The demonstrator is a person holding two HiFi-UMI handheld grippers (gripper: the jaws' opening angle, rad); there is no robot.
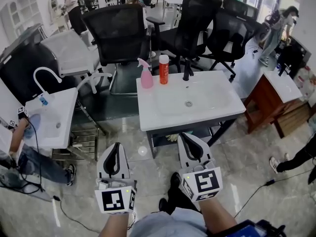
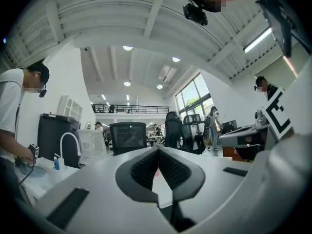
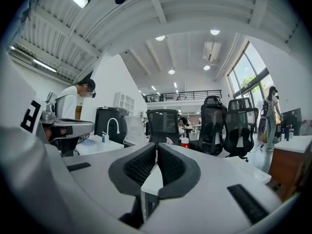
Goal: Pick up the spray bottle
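Observation:
The pink spray bottle (image 1: 146, 75) stands upright at the back left of the white sink cabinet (image 1: 163, 115). An orange bottle with a white cap (image 1: 163, 69) is just to its right, and a black tap (image 1: 187, 72) stands further right. My left gripper (image 1: 117, 148) and right gripper (image 1: 189, 138) hang level in front of the cabinet, short of its front edge and well apart from the bottle. Both are shut with nothing between the jaws. In the right gripper view the spray bottle's top (image 3: 168, 140) and the orange bottle (image 3: 185, 142) peek over the shut right gripper (image 3: 156, 149). The left gripper view shows the shut left gripper (image 2: 157, 151).
Black office chairs (image 1: 121, 31) stand behind the cabinet. A second white sink with a curved tap (image 1: 52, 115) is at the left, where a person (image 1: 19, 152) works. A wooden cabinet (image 1: 269, 100) stands at the right. Cables (image 1: 256, 189) lie on the tiled floor.

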